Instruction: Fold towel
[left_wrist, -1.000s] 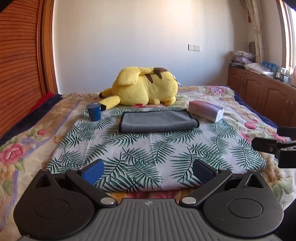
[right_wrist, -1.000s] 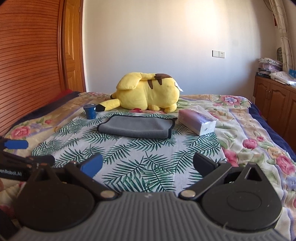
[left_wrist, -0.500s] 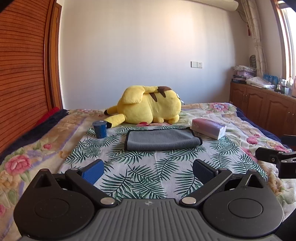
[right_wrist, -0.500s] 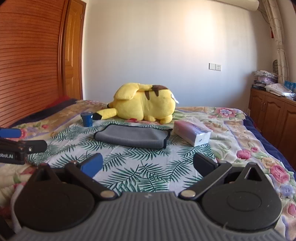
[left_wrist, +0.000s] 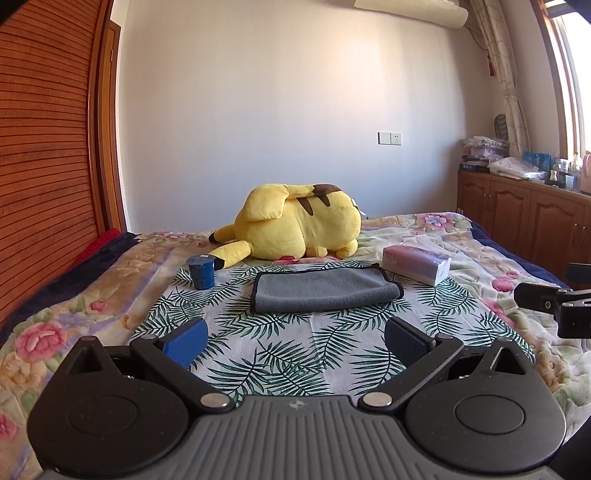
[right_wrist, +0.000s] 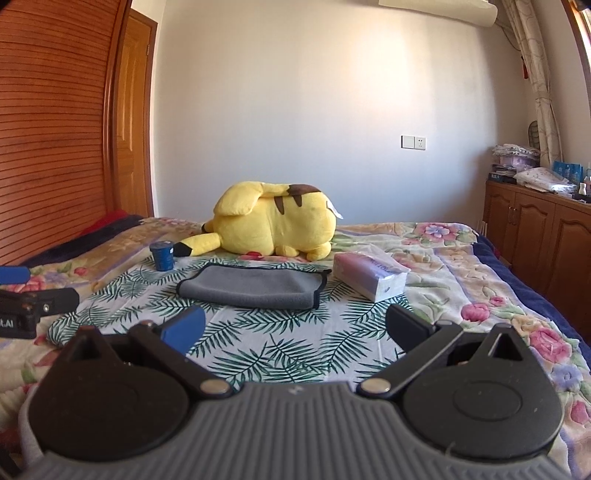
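A blue cup (left_wrist: 201, 272), yellow plush (left_wrist: 295, 221) and tissue pack (left_wrist: 416, 264) ring the folded grey towel (left_wrist: 325, 290) on the bed (left_wrist: 110, 295), its long axis left-right. Left gripper (left_wrist: 295, 338) and right gripper (right_wrist: 295, 326) hover well short, jaws apart, empty.

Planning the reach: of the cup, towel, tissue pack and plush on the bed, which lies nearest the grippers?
The grey towel, flat on the palm-leaf sheet. The blue cup, tissue pack and yellow plush all sit farther back.

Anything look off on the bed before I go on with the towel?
Nothing stands out. The towel lies folded flat on the leaf-print sheet, apart from the upright cup and tissue pack. The plush lies on its side behind.
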